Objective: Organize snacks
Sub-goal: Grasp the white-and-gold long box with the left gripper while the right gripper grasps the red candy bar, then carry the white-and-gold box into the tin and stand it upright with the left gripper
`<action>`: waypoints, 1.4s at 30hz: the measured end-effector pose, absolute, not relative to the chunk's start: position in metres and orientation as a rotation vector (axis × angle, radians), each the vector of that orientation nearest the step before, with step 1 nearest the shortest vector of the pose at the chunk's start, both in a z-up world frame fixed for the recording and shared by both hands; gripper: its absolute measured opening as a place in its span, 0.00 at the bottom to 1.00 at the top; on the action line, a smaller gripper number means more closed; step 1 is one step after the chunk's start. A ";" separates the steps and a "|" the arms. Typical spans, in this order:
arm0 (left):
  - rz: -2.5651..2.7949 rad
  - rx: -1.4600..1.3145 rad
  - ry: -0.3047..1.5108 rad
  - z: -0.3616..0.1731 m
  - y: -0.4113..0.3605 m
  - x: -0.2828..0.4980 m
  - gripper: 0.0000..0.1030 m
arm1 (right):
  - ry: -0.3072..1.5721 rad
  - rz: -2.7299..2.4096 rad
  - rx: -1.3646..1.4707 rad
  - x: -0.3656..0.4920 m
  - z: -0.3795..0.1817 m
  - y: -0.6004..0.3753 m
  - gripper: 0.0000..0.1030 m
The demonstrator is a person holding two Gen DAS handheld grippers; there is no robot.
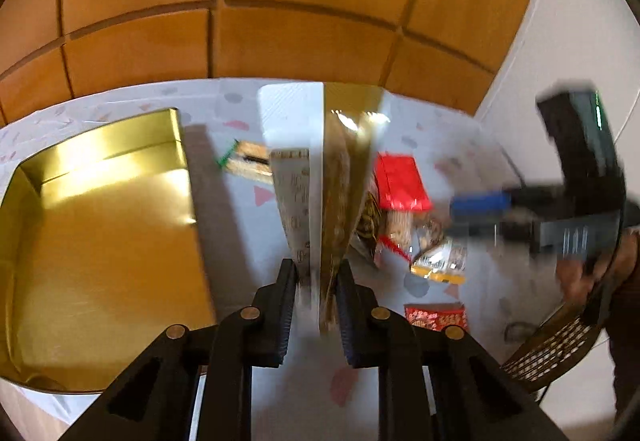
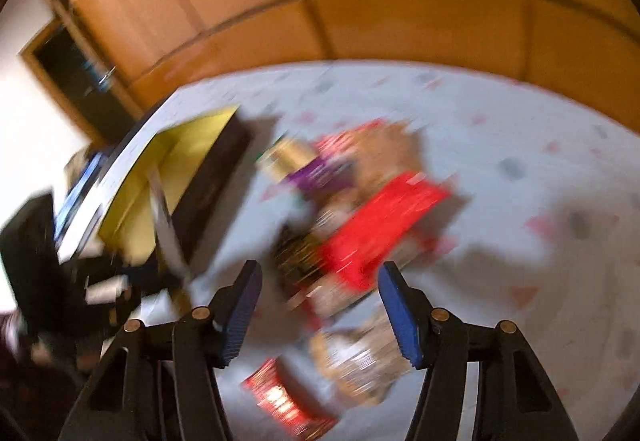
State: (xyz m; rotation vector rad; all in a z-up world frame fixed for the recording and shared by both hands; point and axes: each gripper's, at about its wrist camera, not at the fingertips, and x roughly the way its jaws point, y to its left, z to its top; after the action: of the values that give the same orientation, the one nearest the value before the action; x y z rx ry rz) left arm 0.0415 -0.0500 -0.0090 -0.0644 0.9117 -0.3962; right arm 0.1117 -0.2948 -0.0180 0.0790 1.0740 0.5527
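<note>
My left gripper (image 1: 318,281) is clamped on a white-and-gold snack packet (image 1: 320,177), which stands up from the pads above the patterned tablecloth (image 1: 240,225). The open gold tin (image 1: 100,233) lies just left of it, its near rim at the table edge and its floor bare. To the right sits the snack pile, with a red packet (image 1: 400,183) on top. My right gripper (image 2: 320,305) hangs over that pile, fingers (image 2: 400,317) about half apart with nothing between the pads; the view is blurred. Past the pile I see open cloth up to the wooden panelling (image 1: 300,1).
</note>
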 end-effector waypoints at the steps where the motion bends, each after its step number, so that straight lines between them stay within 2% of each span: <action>1: -0.397 -0.088 0.905 -0.004 -0.042 0.042 0.19 | 1.089 0.569 0.066 0.109 -0.019 -0.290 0.60; 7: -0.366 -0.211 0.871 0.024 0.010 0.046 0.18 | 1.232 0.694 -0.185 0.065 -0.037 -0.241 0.60; 11: -0.342 -0.287 0.866 0.038 0.043 0.051 0.18 | 1.360 0.676 -0.326 0.049 -0.075 -0.226 0.60; 13: -0.321 -0.301 0.863 0.043 0.057 0.056 0.18 | 1.396 0.634 -0.394 0.045 -0.092 -0.220 0.48; 14: -0.302 -0.300 0.863 0.044 0.063 0.060 0.18 | 1.395 0.616 -0.422 0.044 -0.096 -0.218 0.48; 15: -0.288 -0.290 0.862 0.044 0.067 0.063 0.18 | 1.367 0.610 -0.433 0.042 -0.095 -0.217 0.38; 16: -0.268 -0.270 0.870 0.043 0.070 0.069 0.18 | 1.357 0.599 -0.427 0.043 -0.093 -0.218 0.25; 17: -0.257 -0.258 0.878 0.041 0.071 0.075 0.18 | 1.350 0.587 -0.420 0.043 -0.092 -0.220 0.24; 24: -0.201 -0.150 0.980 0.009 0.064 0.139 0.20 | 1.336 0.570 -0.392 0.039 -0.094 -0.224 0.24; 28: -0.147 -0.176 1.045 -0.018 0.057 0.177 0.32 | 1.344 0.571 -0.360 0.041 -0.096 -0.224 0.25; 33: -0.122 -0.249 1.036 -0.028 0.062 0.170 0.33 | 1.331 0.566 -0.327 0.043 -0.093 -0.229 0.27; 37: -0.087 -0.240 1.019 -0.030 0.069 0.147 0.33 | 1.346 0.588 -0.311 0.048 -0.091 -0.233 0.35; 39: -0.070 -0.227 1.007 -0.028 0.068 0.137 0.33 | 1.341 0.598 -0.308 0.048 -0.089 -0.233 0.45; 42: -0.063 -0.227 0.996 -0.026 0.068 0.119 0.33 | 1.333 0.599 -0.311 0.048 -0.087 -0.229 0.48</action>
State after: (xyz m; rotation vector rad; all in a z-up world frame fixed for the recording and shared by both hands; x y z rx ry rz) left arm 0.1193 0.0680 -0.0265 -0.2270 0.9961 -0.0635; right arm 0.0484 -0.2292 -0.0874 -0.3109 1.3331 0.5994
